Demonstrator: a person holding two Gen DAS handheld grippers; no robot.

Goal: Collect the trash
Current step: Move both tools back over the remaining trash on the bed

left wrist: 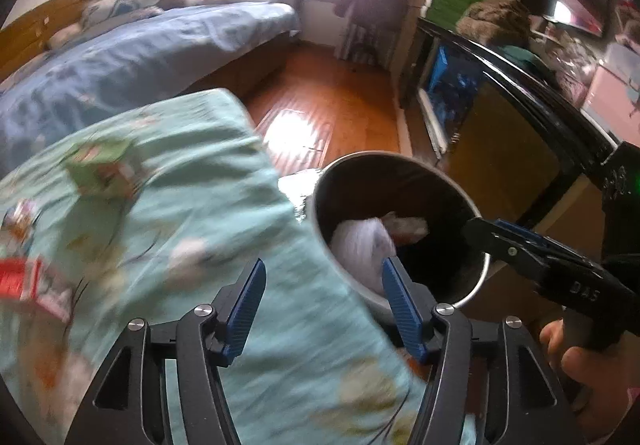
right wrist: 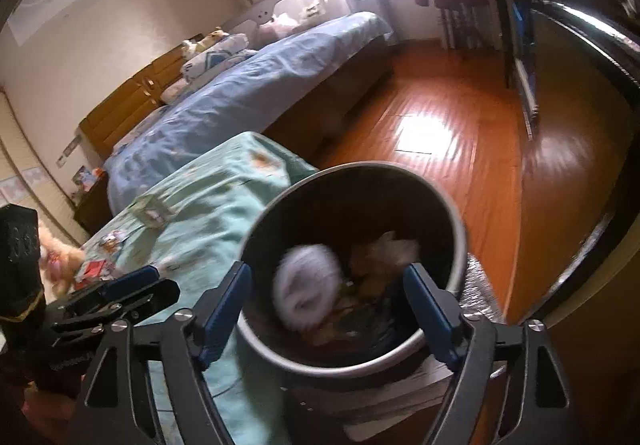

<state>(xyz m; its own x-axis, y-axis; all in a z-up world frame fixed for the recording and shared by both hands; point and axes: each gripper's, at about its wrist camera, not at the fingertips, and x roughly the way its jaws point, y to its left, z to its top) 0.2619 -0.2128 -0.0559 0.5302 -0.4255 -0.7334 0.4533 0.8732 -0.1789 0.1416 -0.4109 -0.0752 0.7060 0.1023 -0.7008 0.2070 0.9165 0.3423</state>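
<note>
Two grippers, both spread wide and carrying nothing. Teal cloth point(left wrist: 168, 229) covers the table; it lies loose and rumpled, and a dragged fingertip could pull it and slide everything on it toward the edge. Metal bin point(right wrist: 460, 233) stands just beside that edge, already holding a white wad point(right wrist: 308, 293) and other crumpled scraps. Your right gripper point(right wrist: 328, 309) hangs over its mouth; judging by the blur, the wad may be dropping. Lower too far and you could clip the rim and tip it. Your left gripper point(left wrist: 324, 305) sits over the cloth near the bin rim. Green carton point(left wrist: 102, 169) and red packet point(left wrist: 24, 281) lie uncollected on the cloth. Both are flat: a shallow grasp may pinch fabric instead.
</note>
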